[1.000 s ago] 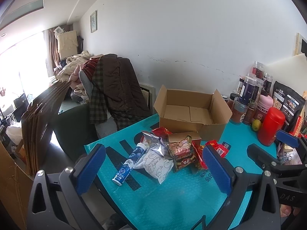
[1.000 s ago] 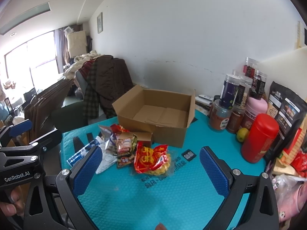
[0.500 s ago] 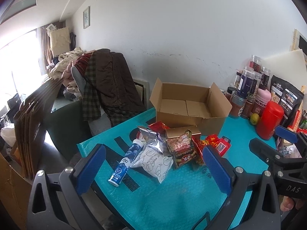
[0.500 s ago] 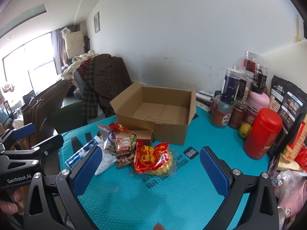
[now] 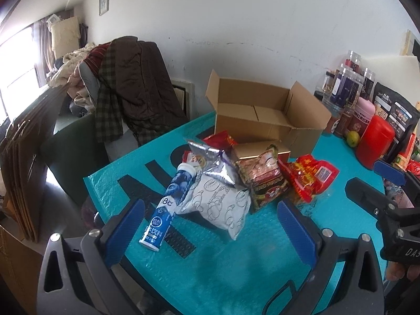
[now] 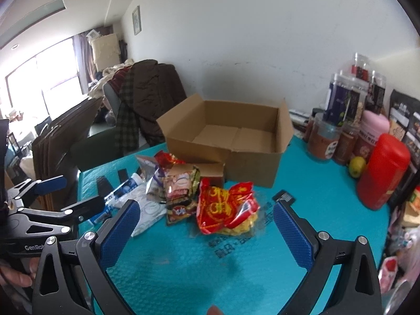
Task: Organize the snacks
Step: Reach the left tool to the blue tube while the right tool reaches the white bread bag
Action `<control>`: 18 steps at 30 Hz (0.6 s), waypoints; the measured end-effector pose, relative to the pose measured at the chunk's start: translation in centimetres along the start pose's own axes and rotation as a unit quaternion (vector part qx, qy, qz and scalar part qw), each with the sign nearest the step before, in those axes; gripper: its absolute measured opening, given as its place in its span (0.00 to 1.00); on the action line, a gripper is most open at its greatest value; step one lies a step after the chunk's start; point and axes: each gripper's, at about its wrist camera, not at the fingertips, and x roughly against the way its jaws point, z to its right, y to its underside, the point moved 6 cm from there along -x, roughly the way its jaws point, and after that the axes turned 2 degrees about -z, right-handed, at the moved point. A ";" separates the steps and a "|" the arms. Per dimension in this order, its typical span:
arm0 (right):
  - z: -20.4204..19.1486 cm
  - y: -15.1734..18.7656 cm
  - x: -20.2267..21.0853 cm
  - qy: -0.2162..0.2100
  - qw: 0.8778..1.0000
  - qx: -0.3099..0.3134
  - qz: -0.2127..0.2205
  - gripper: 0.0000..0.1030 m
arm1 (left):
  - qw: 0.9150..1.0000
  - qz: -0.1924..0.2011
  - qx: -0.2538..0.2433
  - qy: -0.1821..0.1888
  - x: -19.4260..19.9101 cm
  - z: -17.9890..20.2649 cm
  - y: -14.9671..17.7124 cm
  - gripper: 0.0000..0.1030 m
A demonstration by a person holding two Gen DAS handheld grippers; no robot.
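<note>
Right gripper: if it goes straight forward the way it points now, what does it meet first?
Probably the red and yellow snack bag, lying on the teal table between the open right gripper fingers' line; the cardboard box stands behind it. Depth is uncertain.

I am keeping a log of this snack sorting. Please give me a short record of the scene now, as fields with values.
surface: teal table cover
container: open cardboard box, nothing seen inside
snacks: pile in front of box, red bag, white bag, silver bag, blue tube
left gripper: jaws open, holding nothing
right gripper: jaws open, holding nothing
</note>
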 end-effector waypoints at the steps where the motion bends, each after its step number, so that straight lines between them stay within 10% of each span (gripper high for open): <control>1: -0.2 0.2 -0.4 -0.005 1.000 -0.003 -0.003 1.00 | 1.000 -0.004 0.000 -0.001 -0.3 -0.3 0.2 1.00; 15: -5.4 2.3 -6.0 -0.052 0.997 0.014 -0.046 1.00 | 0.999 -0.045 0.015 0.016 -4.7 -6.4 1.9 0.99; 18: -6.8 2.3 -7.2 -0.058 0.997 0.032 -0.051 1.00 | 0.998 -0.054 0.011 0.018 -5.6 -7.5 2.1 0.85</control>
